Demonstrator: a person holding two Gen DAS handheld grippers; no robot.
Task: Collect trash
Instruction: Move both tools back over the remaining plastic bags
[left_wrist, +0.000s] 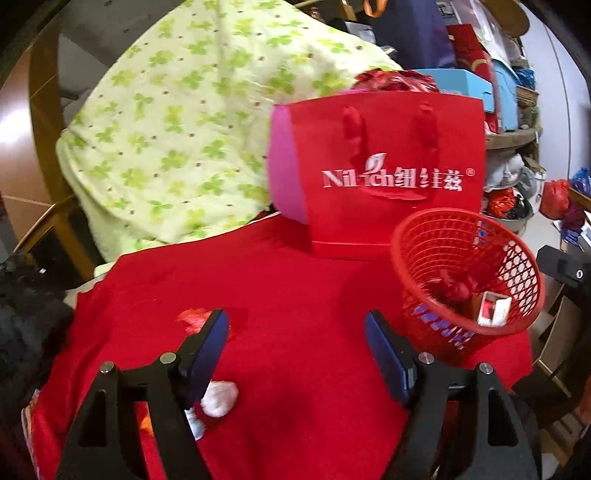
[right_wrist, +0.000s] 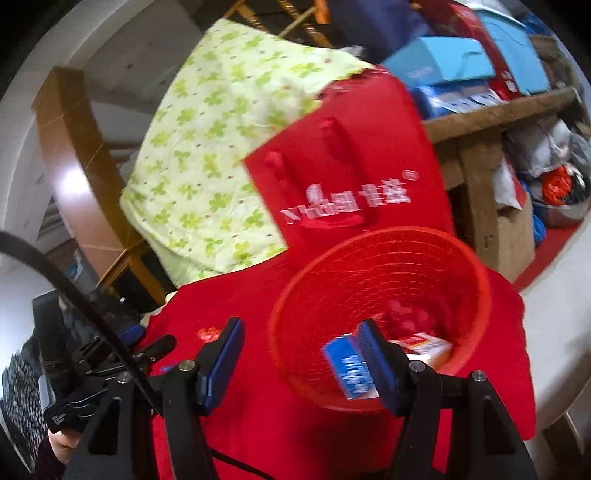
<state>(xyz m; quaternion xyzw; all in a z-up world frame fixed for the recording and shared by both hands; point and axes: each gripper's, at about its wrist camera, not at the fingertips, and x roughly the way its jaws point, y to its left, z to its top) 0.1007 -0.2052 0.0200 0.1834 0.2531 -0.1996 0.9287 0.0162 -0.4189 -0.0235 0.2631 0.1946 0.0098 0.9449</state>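
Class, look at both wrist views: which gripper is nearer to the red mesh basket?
Right. The right gripper sits at the red mesh basket, its right finger across the rim. The left gripper stands over the red cloth, with the basket off to its right.

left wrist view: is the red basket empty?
No. The red basket already holds a crumpled red wrapper and a small red-and-white box at its bottom.
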